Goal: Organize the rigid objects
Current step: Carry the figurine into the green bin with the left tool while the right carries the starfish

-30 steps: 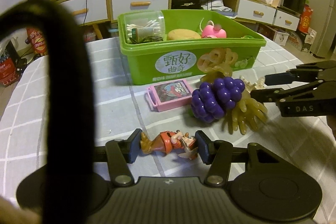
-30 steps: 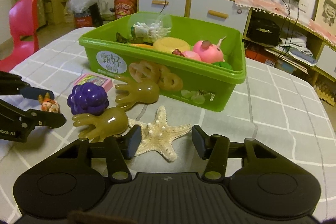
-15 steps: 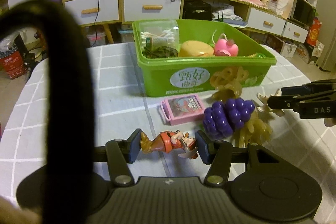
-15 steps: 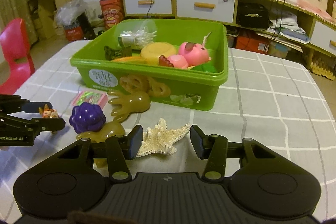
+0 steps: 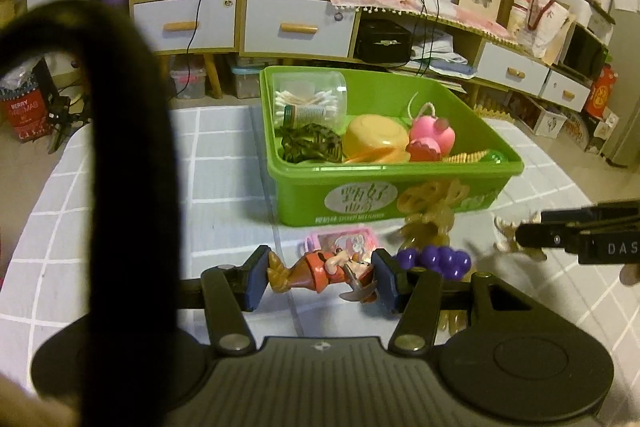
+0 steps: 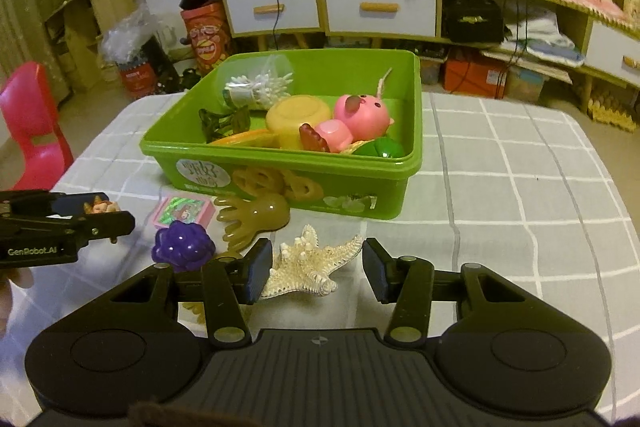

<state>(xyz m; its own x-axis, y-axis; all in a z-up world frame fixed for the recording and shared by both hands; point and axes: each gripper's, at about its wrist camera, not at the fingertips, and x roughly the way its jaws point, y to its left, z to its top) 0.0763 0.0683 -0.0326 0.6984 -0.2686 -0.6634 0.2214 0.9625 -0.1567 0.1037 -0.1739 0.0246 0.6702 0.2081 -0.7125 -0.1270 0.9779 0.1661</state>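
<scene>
**Both tools loaded in front of the green bin**

Left wrist view: the left tool [image 5: 320,277] is closed on a small orange figurine [image 5: 320,271], clamped lengthwise between the blue pads and held clear of the checked surface [image 5: 224,187]. Beyond it stands the green bin [image 5: 384,203], which already holds a tub of cotton swabs [image 5: 308,101], a dark green toy [image 5: 312,147], a yellow bowl [image 5: 374,139] and a pink pig [image 5: 430,137]. On the surface between tool and bin lie a pink card case [image 5: 340,241], purple grapes [image 5: 434,259] and an amber octopus [image 5: 430,219].

Right wrist view: the right tool [image 6: 316,269] grips a pale starfish [image 6: 312,263]. Its left pad touches one arm; the right pad's contact is hard to see, but the jaws are drawn in about as far as they go. The starfish sits near the bin's front wall, just beside the octopus [image 6: 256,217] and grapes [image 6: 182,245]. The left tool shows at the left edge with the figurine [image 6: 100,206] pinched in it.
</scene>
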